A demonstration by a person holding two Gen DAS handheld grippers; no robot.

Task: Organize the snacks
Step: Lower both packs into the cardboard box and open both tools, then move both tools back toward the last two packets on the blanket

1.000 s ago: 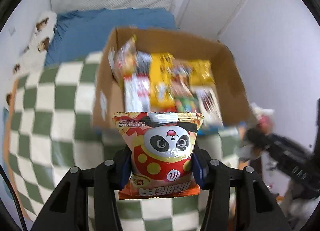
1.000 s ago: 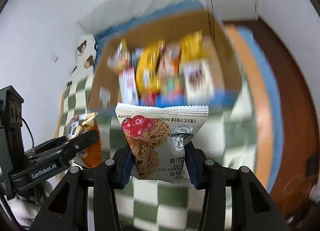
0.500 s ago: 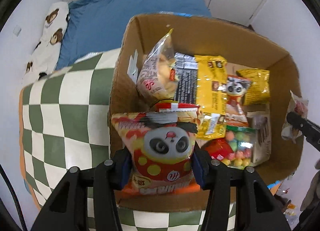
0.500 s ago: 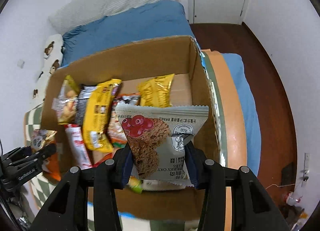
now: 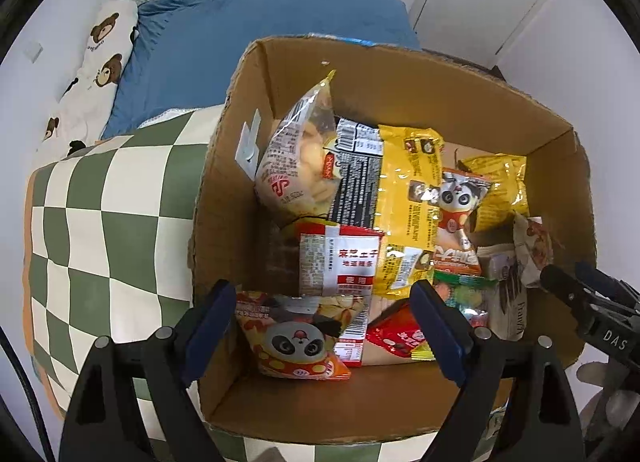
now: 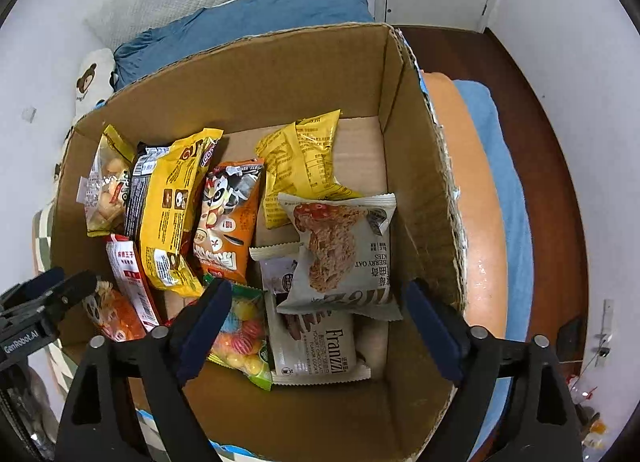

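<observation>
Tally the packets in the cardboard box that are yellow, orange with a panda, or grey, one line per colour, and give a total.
Yellow packets: 2
Orange panda packets: 2
Grey oat cookie packet: 1
Total: 5

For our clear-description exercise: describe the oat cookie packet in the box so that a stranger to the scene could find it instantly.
Start at the open cardboard box on the bed and go to its emptier side, nearest the orange bed edge. There the grey oat cookie packet lies tilted on top of a white Franzzi cookie pack. It alone is grey and shows a big brown cookie topped with red berries.
</observation>
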